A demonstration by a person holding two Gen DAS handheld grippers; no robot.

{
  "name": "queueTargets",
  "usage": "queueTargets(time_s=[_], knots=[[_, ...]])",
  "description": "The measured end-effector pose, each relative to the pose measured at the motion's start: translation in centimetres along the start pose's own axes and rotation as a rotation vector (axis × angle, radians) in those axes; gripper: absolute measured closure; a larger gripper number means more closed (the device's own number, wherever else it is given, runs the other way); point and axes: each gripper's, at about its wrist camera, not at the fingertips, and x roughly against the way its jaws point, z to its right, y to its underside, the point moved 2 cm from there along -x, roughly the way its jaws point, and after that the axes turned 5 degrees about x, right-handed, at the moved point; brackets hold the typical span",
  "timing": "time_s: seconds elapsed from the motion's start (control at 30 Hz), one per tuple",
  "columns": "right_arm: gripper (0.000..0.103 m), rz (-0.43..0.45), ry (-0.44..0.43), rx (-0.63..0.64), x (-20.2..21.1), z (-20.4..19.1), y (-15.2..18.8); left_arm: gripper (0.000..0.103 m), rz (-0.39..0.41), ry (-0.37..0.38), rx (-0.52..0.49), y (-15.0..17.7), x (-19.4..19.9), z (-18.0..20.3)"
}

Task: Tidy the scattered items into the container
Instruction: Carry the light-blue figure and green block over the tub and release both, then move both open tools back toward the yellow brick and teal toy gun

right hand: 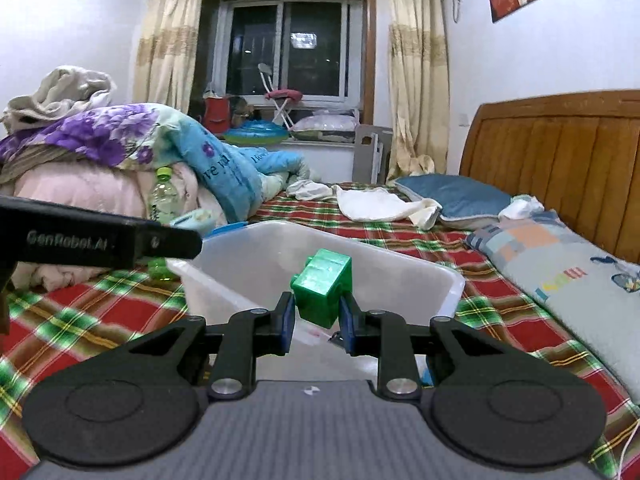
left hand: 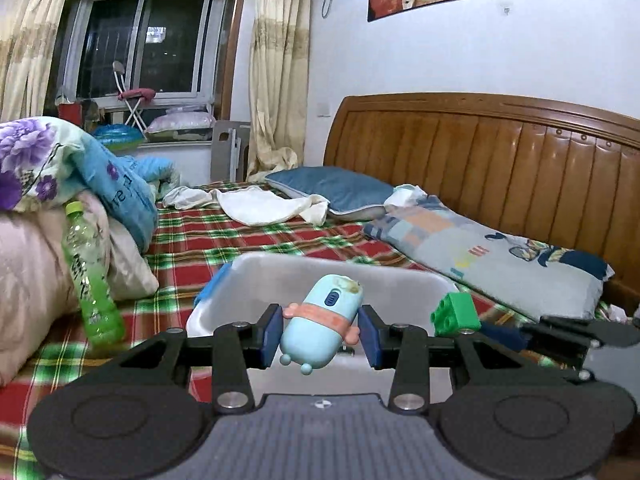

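My left gripper [left hand: 320, 334] is shut on a pale blue capsule-shaped toy [left hand: 322, 320] with an orange band, held over the near rim of the white plastic container [left hand: 400, 276]. My right gripper [right hand: 316, 322] is shut on a green toy block [right hand: 322, 290], also raised over the white container [right hand: 400, 268]. In the left wrist view the green block [left hand: 456, 314] and the right gripper's dark arm show at the right. In the right wrist view the left gripper's arm [right hand: 100, 240] crosses the left side, with the blue toy [right hand: 192, 220] partly hidden behind it.
The container rests on a red and green plaid bedspread [left hand: 240, 240]. A green drink bottle [left hand: 90, 280] leans on piled quilts at the left. A white cloth [left hand: 264, 206], blue pillow [left hand: 332, 190] and patterned pillow [left hand: 500, 256] lie toward the wooden headboard [left hand: 480, 152].
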Motion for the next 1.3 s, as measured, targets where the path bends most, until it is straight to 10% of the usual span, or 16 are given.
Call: queueTargets(time_s=[0.67,0.83,1.3], knots=[[0.066,-0.143,0.03,-0.08,-4.5,3.5,1.1,0.049,-0.108,-0.108,-0.051,-0.5,-7.5,0.9],[0.043,-0.125,0.053,-0.065,-4.0,3.5,0.8,0.041,-0.107,-0.102,-0.032,-0.7,-6.8,0.8],[0.035,-0.07,0.018,-0.027,2.0,2.1,2.6,0.031,-0.111,0.005,-0.014,5.5,1.6,1.3]])
